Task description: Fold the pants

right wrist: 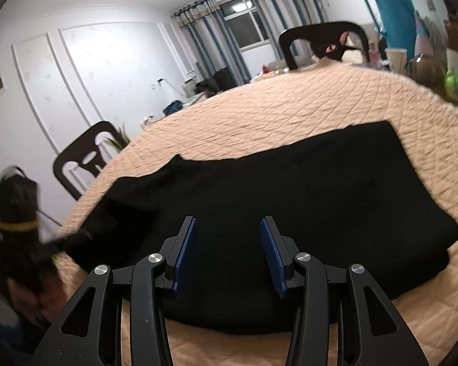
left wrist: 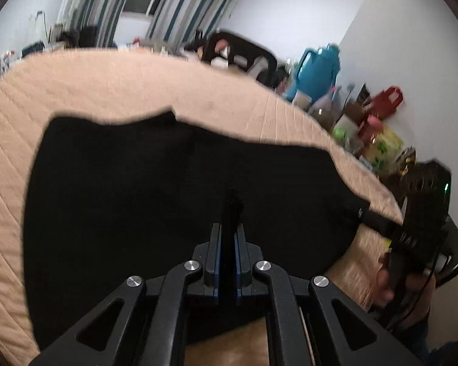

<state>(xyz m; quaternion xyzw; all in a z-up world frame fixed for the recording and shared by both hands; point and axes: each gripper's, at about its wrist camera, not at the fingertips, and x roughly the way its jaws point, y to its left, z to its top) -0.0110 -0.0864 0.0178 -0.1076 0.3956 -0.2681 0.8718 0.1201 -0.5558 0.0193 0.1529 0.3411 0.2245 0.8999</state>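
Two tongs: left tongs [left wrist: 228, 231] pinch the black pants [left wrist: 168, 189], right tongs [right wrist: 227, 244] gape released.

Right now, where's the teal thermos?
Off the quilted table, past its far right edge: the teal thermos stands among clutter against the white wall, beyond the black pants; top right in the right wrist view.

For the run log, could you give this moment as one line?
left gripper: shut on pants | right gripper: open, above pants | quilt
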